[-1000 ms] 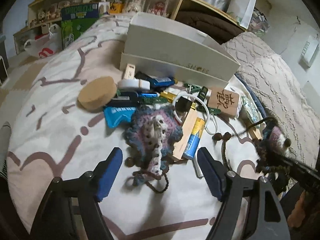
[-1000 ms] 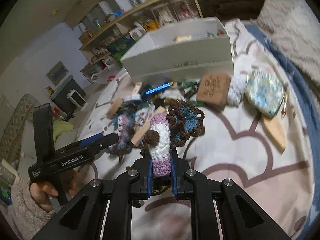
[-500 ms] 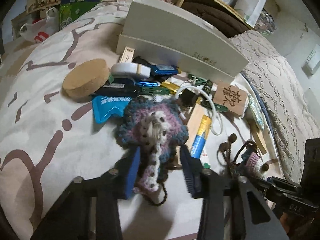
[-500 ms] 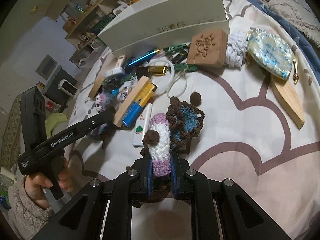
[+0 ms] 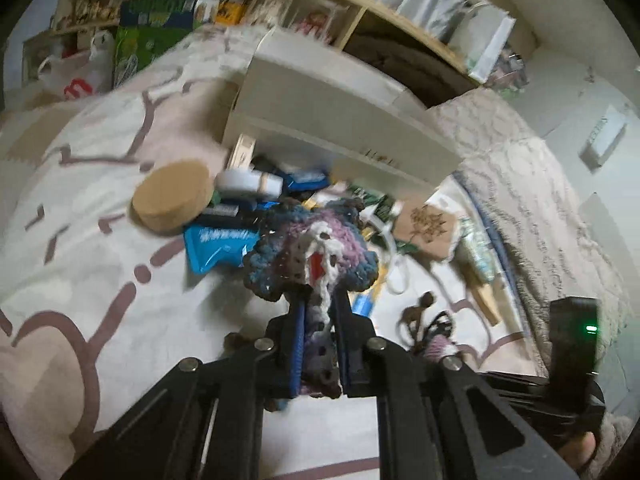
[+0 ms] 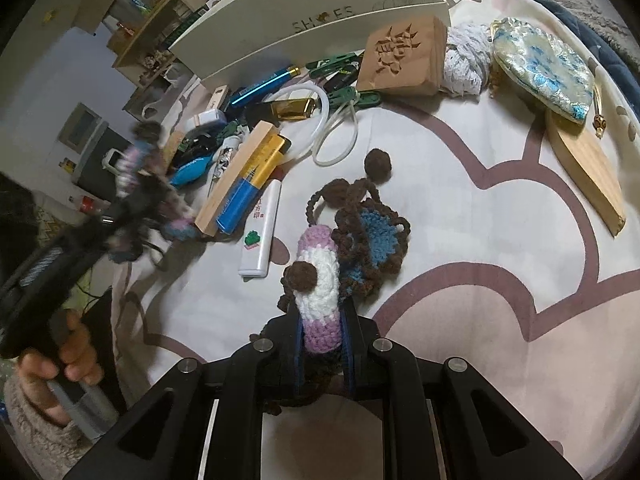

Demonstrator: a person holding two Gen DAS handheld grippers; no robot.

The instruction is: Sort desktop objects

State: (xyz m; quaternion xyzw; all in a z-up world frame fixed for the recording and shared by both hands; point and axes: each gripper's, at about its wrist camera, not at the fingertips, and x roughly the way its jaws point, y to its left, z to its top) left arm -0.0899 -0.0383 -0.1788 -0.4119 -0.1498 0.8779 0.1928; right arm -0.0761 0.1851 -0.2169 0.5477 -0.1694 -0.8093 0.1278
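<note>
My left gripper [image 5: 320, 312] is shut on a blue and purple crochet butterfly [image 5: 312, 248] and holds it above the bed; it also shows blurred in the right wrist view [image 6: 136, 176]. My right gripper [image 6: 322, 320] is shut on a second crochet butterfly [image 6: 320, 276] with a purple and white body and brown and blue wings, just above the blanket. A white shoe box [image 6: 312, 20] stands behind a pile of small objects; it also shows in the left wrist view [image 5: 340, 120].
The pile holds a cork disc [image 5: 172, 196], a blue packet [image 5: 216, 244], a carved wooden block [image 6: 400, 60], a white cable [image 6: 332, 128], a wooden stick [image 6: 236, 180], a white tube [image 6: 260, 236], a brocade pouch [image 6: 544, 68] and a wooden board [image 6: 588, 176]. Shelves [image 5: 240, 4] stand behind.
My left gripper closed on the blue and purple crochet butterfly and lifted it off the blanket. My right gripper kept its hold and moved closer to the blanket.
</note>
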